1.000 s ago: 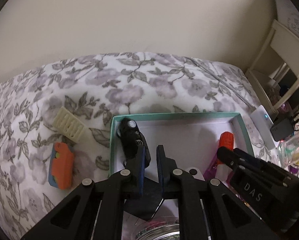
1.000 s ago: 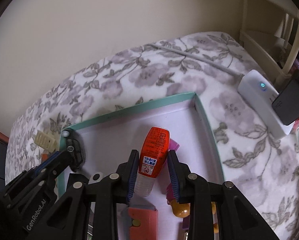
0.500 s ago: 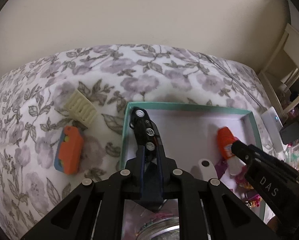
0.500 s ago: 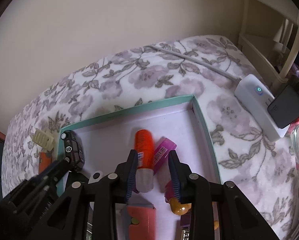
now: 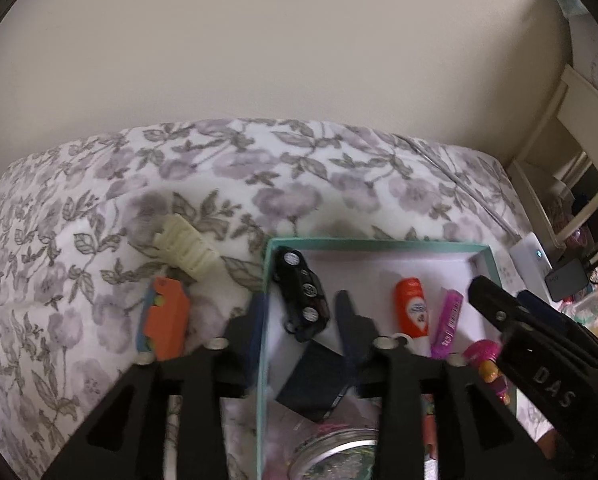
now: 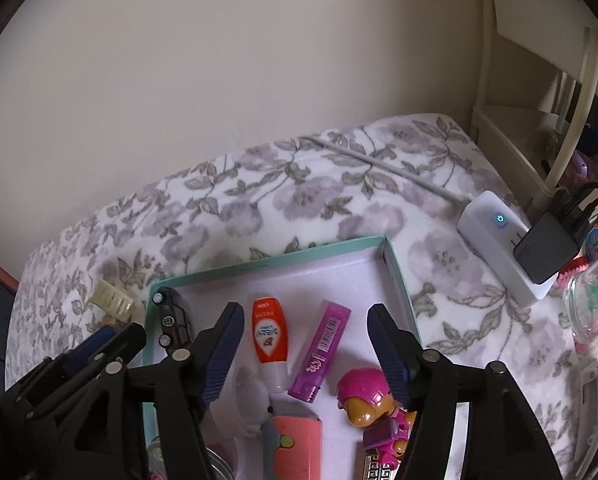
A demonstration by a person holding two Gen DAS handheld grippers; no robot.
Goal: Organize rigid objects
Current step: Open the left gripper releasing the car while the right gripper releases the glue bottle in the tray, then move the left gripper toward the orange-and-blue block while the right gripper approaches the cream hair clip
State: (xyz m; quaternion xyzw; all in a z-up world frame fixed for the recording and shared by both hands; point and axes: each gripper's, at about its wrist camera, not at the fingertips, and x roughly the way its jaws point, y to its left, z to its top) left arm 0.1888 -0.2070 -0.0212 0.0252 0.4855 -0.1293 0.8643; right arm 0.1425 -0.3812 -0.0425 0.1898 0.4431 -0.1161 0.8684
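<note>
Lying out on the floral blanket (image 5: 99,184), left of the tray: a cream ridged plastic clip (image 5: 185,252) and, just beside it, an orange-and-blue block toy (image 5: 163,322), both waiting to be gathered. Straddling the teal tray's (image 5: 379,245) left wall: the left gripper (image 5: 299,312), jaws just opening and now standing apart, gripping nothing, with the black toy car (image 5: 302,294) lying free between them, tipped on its side so three chrome wheels are showing, tucked into the far-left corner. Lifting straight up before swinging left toward the outside pieces, probably the safest way of avoiding a nudge to the car or the wall. Resting further right on the tray floor: an orange-capped glue bottle (image 6: 269,338) with a clear nozzle, and touching or nearly touching it a purple lip-balm tube (image 6: 325,350), both hard and smooth. Hovering over them: the right gripper (image 6: 305,354), jaws likewise just opening, wide apart and pressing on neither. Sitting nearest the lens: a pink-helmeted pup figure (image 6: 365,402).
</note>
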